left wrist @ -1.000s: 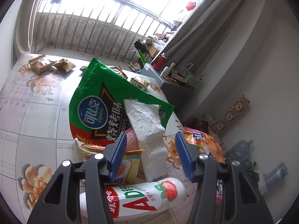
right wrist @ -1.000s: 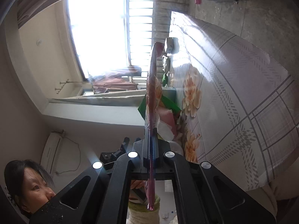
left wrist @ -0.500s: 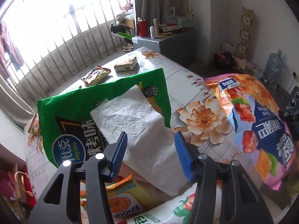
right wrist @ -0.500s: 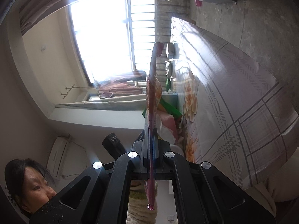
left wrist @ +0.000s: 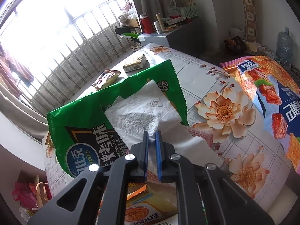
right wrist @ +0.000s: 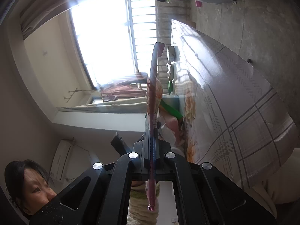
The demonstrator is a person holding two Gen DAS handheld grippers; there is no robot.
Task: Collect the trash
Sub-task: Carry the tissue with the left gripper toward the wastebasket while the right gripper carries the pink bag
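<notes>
Collection step in hand: my left tongs (left wrist: 151, 137) are pinched narrow on the white tissue (left wrist: 142, 114) lying over the green snack bag (left wrist: 82, 125) on the floral worktop (left wrist: 221, 86), right tongs (right wrist: 152, 136) clamp the orange snack bag (right wrist: 152, 93) edge-on, so next I judge a lift of the tissue toward that bag.

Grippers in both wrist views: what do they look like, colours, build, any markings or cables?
Both are alike. The left gripper and right gripper have matte black angular linkage arms with triangular cut-outs, round silver pivot screws, and blue ridged pads on black fingers. No cables, labels or sleeves show.
</notes>
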